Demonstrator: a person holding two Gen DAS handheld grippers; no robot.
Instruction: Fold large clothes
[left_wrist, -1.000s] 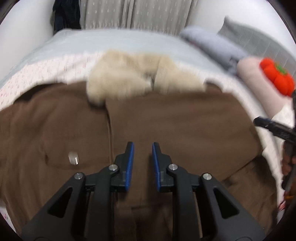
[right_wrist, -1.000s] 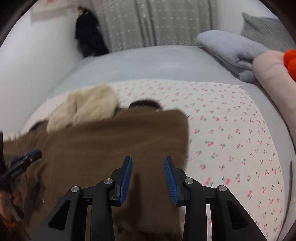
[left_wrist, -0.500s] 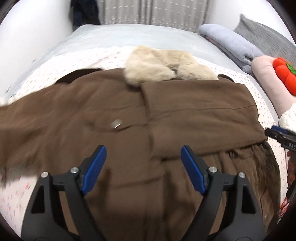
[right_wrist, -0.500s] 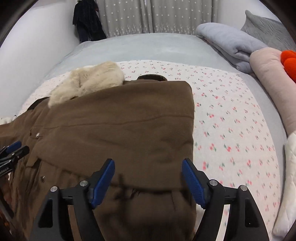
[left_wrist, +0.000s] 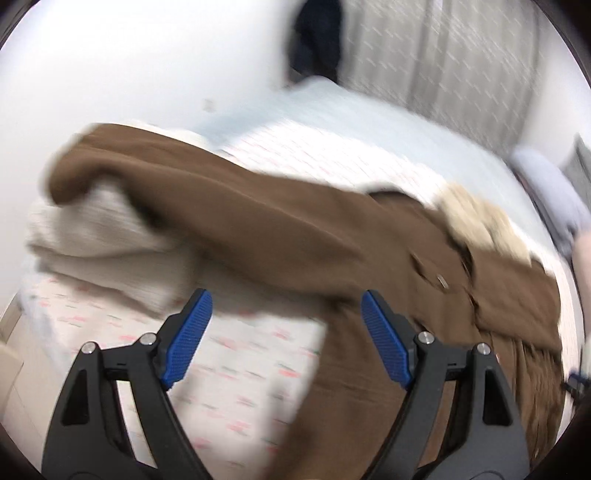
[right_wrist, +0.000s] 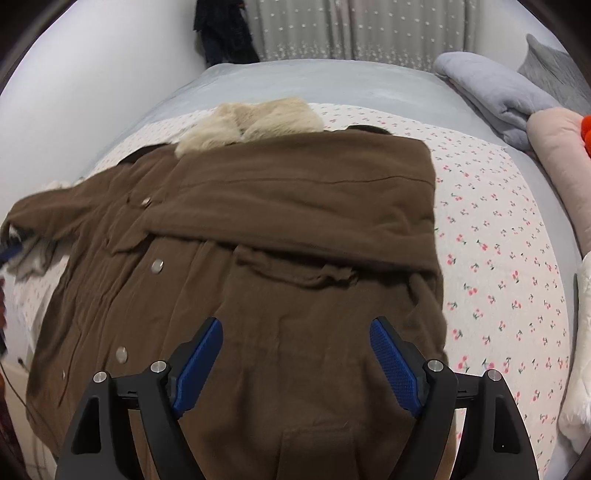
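Your left gripper (left_wrist: 284, 332) and right gripper (right_wrist: 295, 362) hover with jaws just spread apart, empty, above the brown coat (right_wrist: 280, 236) lying on the cherry-print bedsheet (right_wrist: 498, 236), fur collar (right_wrist: 255, 122) far.

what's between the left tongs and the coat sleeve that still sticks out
Nothing visible. The left tongs, open and empty, hang over bare cherry-print sheet; the brown coat sleeve lies just beyond, draped over a folded cream knit.
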